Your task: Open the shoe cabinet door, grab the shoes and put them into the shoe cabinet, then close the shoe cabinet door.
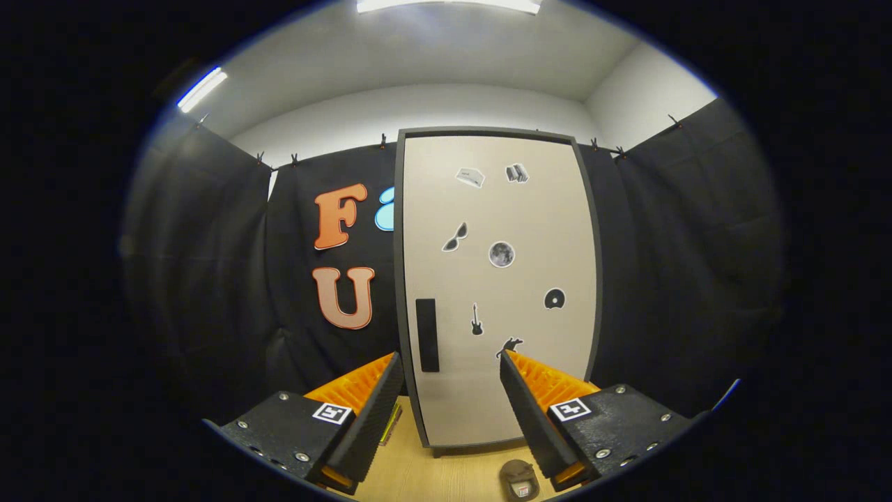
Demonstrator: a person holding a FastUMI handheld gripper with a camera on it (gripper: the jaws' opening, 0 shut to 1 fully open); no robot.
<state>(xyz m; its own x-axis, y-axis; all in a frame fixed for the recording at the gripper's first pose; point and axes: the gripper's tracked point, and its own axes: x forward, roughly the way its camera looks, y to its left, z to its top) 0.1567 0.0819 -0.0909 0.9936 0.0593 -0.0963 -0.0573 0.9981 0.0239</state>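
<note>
The gripper (449,362) is hovering with its fingers spread wide, holding nothing, facing the shoe cabinet (498,286). A shoe (519,480) is lying on the wooden floor (425,474) just before the cabinet, between the fingers. Beyond, the cabinet door (502,390) is sitting shut, its dark handle (427,335) at the left edge.

Count at this moment — one shoe cabinet (498,390), standing upright just beyond the fingers, its one door shut. One dark handle (427,335) on that door, ahead of the left finger. Seven small stickers (501,254) on the door face. One shoe (519,480) on the floor between the fingers, nearer the right. One gripper (451,362) — two fingers, spread apart, gripping nothing.
</note>
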